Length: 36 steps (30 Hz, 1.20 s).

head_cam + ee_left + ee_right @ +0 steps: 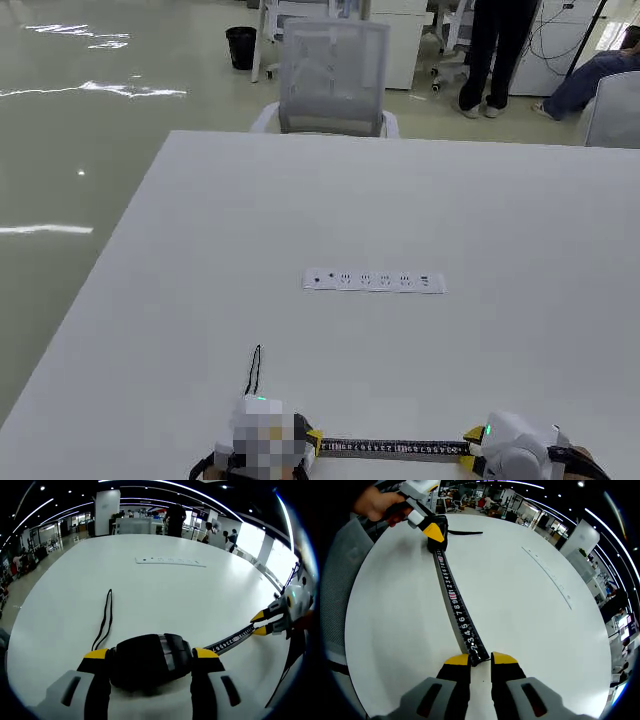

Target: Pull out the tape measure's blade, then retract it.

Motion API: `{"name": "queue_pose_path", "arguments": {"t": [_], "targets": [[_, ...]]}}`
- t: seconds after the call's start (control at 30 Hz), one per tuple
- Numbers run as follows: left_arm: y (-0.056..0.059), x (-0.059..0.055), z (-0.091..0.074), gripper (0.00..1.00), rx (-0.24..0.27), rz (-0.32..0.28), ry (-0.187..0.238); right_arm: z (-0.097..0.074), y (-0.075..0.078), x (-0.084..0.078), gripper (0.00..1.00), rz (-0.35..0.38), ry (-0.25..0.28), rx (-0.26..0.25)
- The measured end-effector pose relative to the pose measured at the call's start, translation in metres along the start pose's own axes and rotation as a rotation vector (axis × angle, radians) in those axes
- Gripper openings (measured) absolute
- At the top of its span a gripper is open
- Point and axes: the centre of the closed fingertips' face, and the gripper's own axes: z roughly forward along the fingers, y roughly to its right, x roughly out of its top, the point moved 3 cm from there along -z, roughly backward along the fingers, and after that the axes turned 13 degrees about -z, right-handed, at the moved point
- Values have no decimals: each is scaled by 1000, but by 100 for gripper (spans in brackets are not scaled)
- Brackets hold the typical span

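Left gripper (151, 654) clamps the tape measure (145, 669) at the table's (400, 200) near edge; right gripper (474, 659) pinches the blade (452, 597) tip. We'd pin the case, pull straight and level, then ease back slowly. We count two grippers, one tape measure, one strap (104, 620), one power strip (374, 281)

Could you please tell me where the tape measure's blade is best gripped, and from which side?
Grip the blade at its free end, approaching along its length from the side away from the case. The strip is thin and flat, close over the table, so the end offers the surest pinch; the right gripper is shut there, the left gripper on the case.
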Motion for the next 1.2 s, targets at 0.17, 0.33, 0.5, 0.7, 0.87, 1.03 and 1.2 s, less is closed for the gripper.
{"name": "queue_pose_path", "arguments": {"t": [0.17,0.33,0.5,0.7,0.87,1.03,1.2], "targets": [[0,-1,0,61,1,14,-8,-1,0,1,13,-8,-3,5],[0,-1,0,61,5,29,-22,0,0,1,13,-19,-10,11],[0,-1,0,61,16,46,-27,0,0,2,13,-36,-18,13],[0,-1,1,61,33,75,-25,1,0,5,13,-28,-17,17],[0,-1,1,61,29,75,-21,2,0,5,13,-32,-16,21],[0,-1,2,61,26,71,-23,1,0,6,13,-41,-19,23],[0,-1,2,61,25,72,-23,1,0,5,13,-45,-21,21]]}}
